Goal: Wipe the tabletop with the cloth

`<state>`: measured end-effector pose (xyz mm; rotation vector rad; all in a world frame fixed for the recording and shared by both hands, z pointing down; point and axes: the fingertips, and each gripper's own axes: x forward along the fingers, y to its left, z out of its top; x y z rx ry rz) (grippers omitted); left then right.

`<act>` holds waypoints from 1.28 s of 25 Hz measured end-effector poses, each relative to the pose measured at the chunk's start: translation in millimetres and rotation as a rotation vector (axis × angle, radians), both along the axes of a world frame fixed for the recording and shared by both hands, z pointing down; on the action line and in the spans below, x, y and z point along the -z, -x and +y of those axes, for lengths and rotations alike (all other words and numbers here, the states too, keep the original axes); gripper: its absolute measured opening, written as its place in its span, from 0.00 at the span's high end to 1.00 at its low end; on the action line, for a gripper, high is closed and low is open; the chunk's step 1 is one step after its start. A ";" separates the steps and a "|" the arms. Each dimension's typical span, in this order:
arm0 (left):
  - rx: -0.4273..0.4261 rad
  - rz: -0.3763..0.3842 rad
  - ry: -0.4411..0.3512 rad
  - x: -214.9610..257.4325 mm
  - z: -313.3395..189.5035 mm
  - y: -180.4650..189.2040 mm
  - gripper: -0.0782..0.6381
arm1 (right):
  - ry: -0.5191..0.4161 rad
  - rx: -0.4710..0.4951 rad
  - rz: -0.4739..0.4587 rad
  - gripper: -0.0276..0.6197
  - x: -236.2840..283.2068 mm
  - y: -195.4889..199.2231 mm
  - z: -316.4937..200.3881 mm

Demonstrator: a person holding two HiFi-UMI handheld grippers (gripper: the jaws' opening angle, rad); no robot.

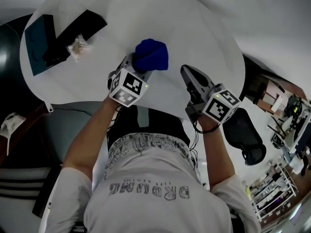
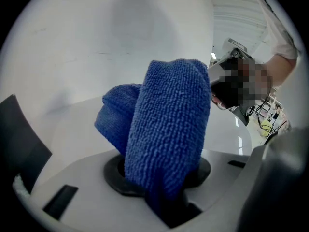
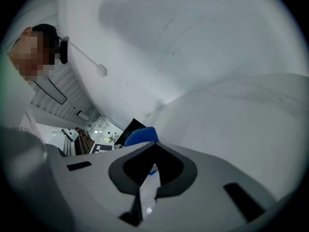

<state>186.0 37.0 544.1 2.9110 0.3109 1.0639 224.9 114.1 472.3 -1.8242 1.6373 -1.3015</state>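
Centre of the head view, over the round white table (image 1: 204, 33): both of the person's bare forearms reached up from the bottom of the frame. The left forearm (image 1: 90, 140) slanted up toward the right. The right forearm (image 1: 216, 154) ran nearly straight up. Each hand was wrapped around a gripper body, marker cube facing the camera.

Count: two grippers, two marker cubes, one cloth.

Left gripper (image 1: 140, 68) pointed toward the upper right, with its tips buried in the blue cloth (image 1: 151, 55). Its own view showed the jaws clamped on the bunched terry, one thick fold standing up out of them and a second lobe bulging to its left. The cloth sat at about mid-table in the head view, at or just above the white surface; contact with the tabletop could not be judged.

Right gripper (image 1: 187, 74) sat just right of the cloth and apart from it, pointing toward the upper left. Its view showed the jaws drawn together with nothing between them, bare tabletop ahead and a sliver of blue cloth at the left.

Upper left of the table, three loose items:
- one dark teal flat pad (image 1: 36, 45) at the rim
- one black flat object (image 1: 80, 30) lying diagonally beside it
- one small crumpled wrapper (image 1: 77, 46) on the black object's edge

Lower right, off the table, stood one black chair (image 1: 245, 132).
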 end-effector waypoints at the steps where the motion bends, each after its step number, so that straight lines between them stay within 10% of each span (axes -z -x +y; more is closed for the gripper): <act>1: 0.003 0.003 -0.001 2.8 -1.1 2.0 0.67 | -0.002 0.005 0.004 0.95 2.4 0.7 -1.5; 32: 0.414 0.214 -0.049 145.3 -121.2 202.3 0.67 | -0.094 0.345 0.127 0.95 80.0 129.8 -144.6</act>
